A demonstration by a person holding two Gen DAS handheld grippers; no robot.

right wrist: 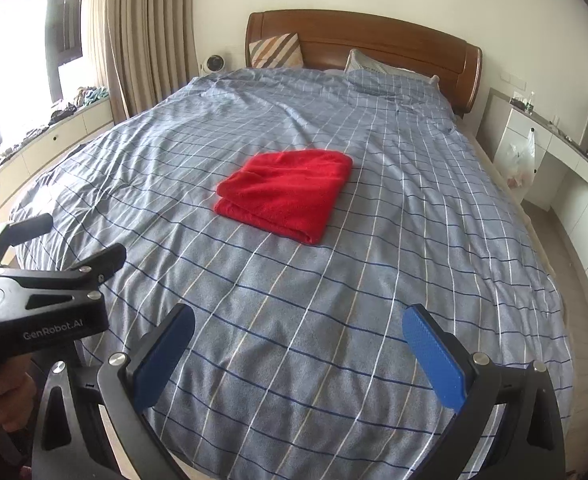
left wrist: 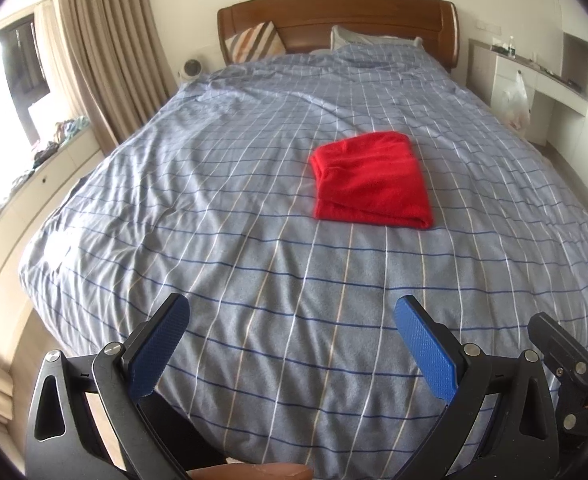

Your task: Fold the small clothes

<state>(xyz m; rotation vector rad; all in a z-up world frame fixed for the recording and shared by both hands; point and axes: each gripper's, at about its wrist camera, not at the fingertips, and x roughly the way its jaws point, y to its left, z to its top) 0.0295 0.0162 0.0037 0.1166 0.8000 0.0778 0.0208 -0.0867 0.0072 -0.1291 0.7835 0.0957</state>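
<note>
In the left wrist view, the left gripper point(left wrist: 292, 322) is held above the near end of a wide bed with a grey-blue checked cotton cover point(left wrist: 222, 208). Its two blue ribbed pads point(left wrist: 160, 350) stand far apart and nothing is between them. A red soft cloth, folded into a thick rectangle point(left wrist: 370, 182), lies flat on the cover, beyond the gripper and a little to the right, well apart from the pads. At the far end stands a brown wooden headboard point(left wrist: 336, 12), with a striped cushion point(left wrist: 256, 42) leaning on it at the left. Beige pleated curtains point(left wrist: 106, 40) hang at the far left. At the right edge, a part of the right gripper point(left wrist: 566, 364) is visible.

In the right wrist view, the right gripper point(right wrist: 298, 324) is also over the near end of the bed, its blue pads spread wide and empty. The red folded cloth point(right wrist: 286, 194) rests near the middle of the cover, far ahead of the fingers. At the left edge the black body of the left gripper point(right wrist: 42, 304) appears, and below it a hand point(right wrist: 4, 400) grips its handle.
</note>
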